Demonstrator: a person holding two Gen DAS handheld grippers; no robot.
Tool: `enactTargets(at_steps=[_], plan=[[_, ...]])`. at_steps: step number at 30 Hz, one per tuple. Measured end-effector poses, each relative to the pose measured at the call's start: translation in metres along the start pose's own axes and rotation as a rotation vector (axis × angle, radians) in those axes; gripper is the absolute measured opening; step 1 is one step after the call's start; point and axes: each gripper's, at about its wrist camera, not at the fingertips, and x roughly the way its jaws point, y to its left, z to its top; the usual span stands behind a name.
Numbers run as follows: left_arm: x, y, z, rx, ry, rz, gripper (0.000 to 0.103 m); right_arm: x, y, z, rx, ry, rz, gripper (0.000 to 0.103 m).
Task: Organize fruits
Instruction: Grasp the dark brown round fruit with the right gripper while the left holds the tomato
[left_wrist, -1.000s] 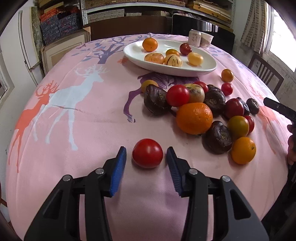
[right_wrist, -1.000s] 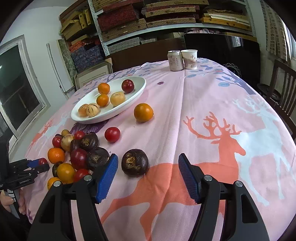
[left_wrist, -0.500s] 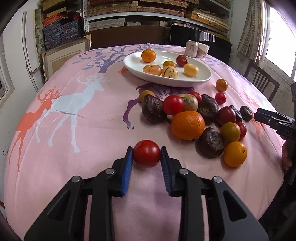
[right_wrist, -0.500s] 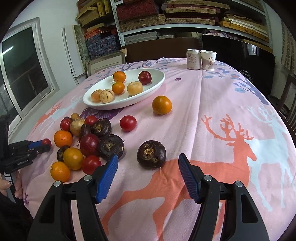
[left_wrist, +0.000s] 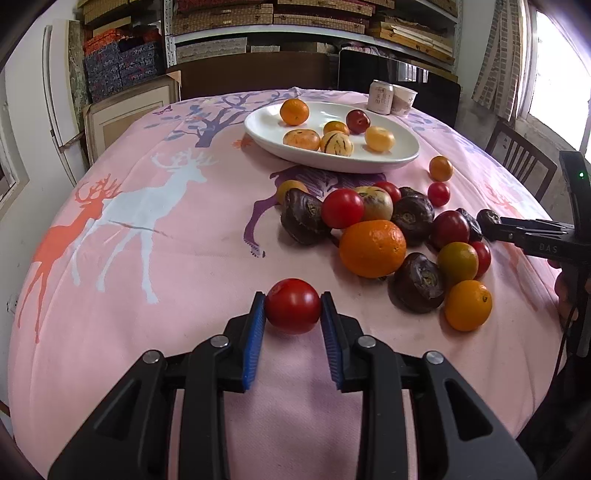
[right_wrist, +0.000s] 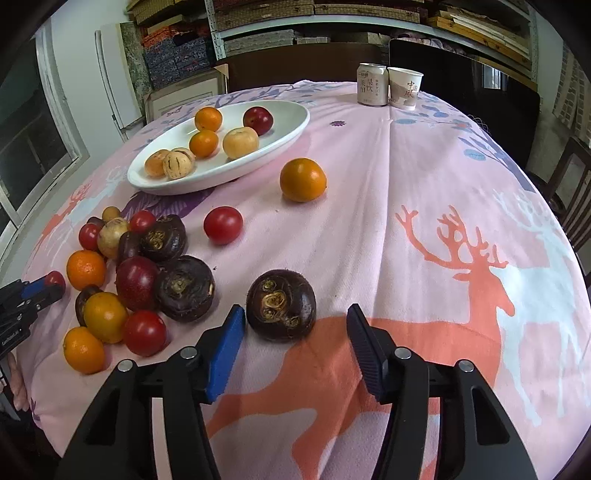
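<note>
While L gripper (left_wrist: 293, 306) pinches tomato (left_wrist: 293, 311), R gripper (right_wrist: 295, 325) closing.

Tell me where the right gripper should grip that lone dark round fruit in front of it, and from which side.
Grip the dark fruit across its widest middle, coming down from above and the near side. It sits alone on the tablecloth, bare on both flanks, already between the right gripper's open, closing jaws.

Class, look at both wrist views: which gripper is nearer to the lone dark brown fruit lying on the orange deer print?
Right. The right gripper straddles the dark brown fruit, its jaws just closing but not yet pressing. The left gripper is across the pile, shut on a red tomato.
</note>
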Motion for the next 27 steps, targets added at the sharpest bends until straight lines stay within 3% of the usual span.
enactTargets(at_steps=[5,7,16,27], plan=[[0.001,0.0,0.0,-0.003,0.004,0.0,0.029,0.004,0.005,0.004,-0.018,0.009,-0.008,0.047],[0.001,0.001,0.0,-0.007,0.003,0.0,0.029,0.003,0.002,0.003,-0.004,0.002,0.006,0.039],[0.0,0.001,0.0,-0.009,-0.005,0.005,0.029,-0.005,-0.008,0.001,0.051,-0.033,0.085,0.039],[-0.001,0.002,0.0,-0.012,-0.005,0.007,0.029,-0.007,-0.01,-0.001,0.064,-0.041,0.085,0.039]])
